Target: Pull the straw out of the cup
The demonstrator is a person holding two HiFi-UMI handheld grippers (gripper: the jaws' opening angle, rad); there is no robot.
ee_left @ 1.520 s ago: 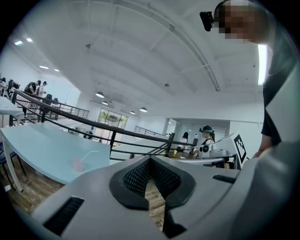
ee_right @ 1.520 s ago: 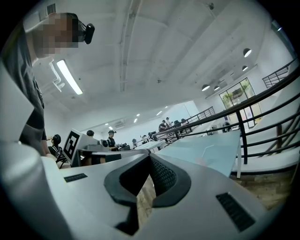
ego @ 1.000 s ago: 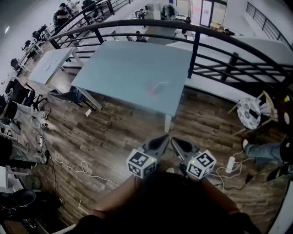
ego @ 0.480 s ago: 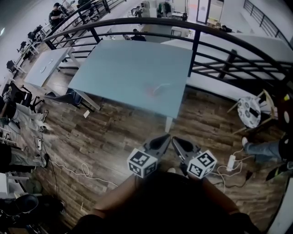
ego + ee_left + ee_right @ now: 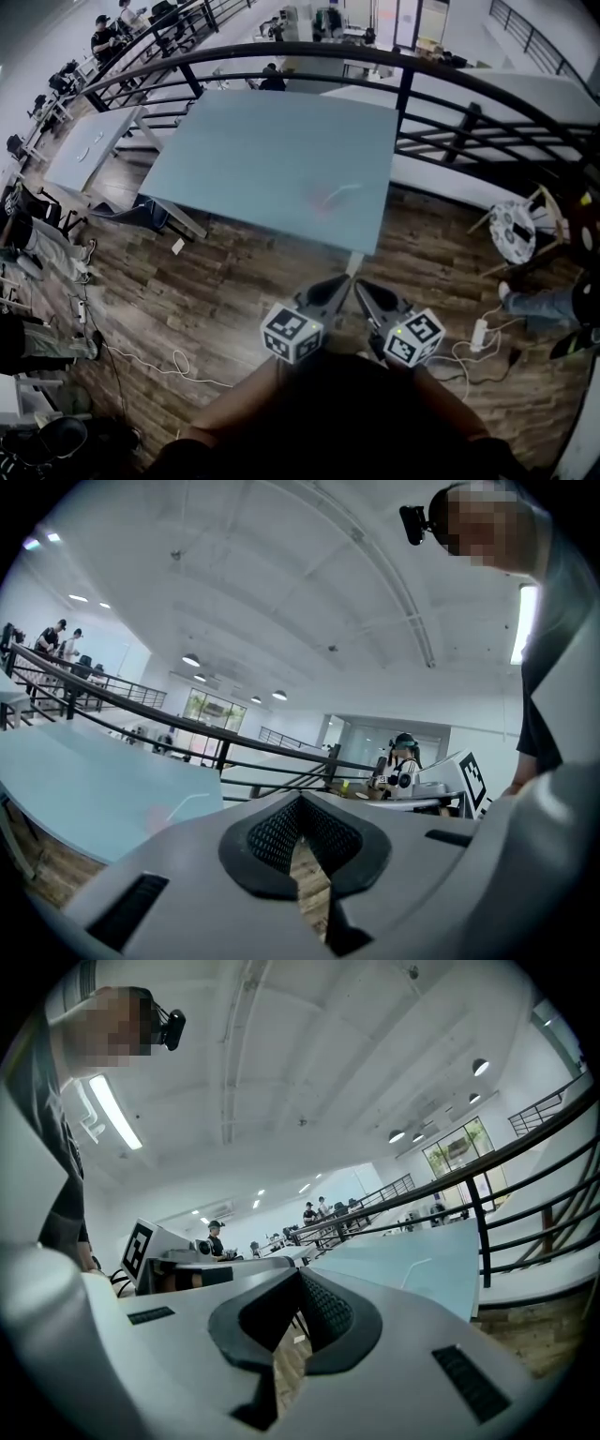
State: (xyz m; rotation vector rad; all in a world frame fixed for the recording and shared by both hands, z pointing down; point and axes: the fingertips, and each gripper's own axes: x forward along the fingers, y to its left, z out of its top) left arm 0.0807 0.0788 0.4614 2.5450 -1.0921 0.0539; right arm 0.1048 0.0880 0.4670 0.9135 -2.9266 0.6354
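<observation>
Dark wooden floor (image 5: pixel 234 281) runs beneath a wide pale blue-green table (image 5: pixel 262 150), and a black railing (image 5: pixel 403 94) curves behind it. Close against the person's body, the left gripper (image 5: pixel 337 283) and right gripper (image 5: pixel 362 287) sit side by side, well short of the table, tips aimed towards it. Each gripper view shows its jaws brought together at the tips with nothing caught between them, only floor showing through the gap behind. Near the table's front right edge stands a small pinkish cup (image 5: pixel 323 199), too faint to make out well, with the thin white straw (image 5: pixel 343 189) slanting up from it to the right
</observation>
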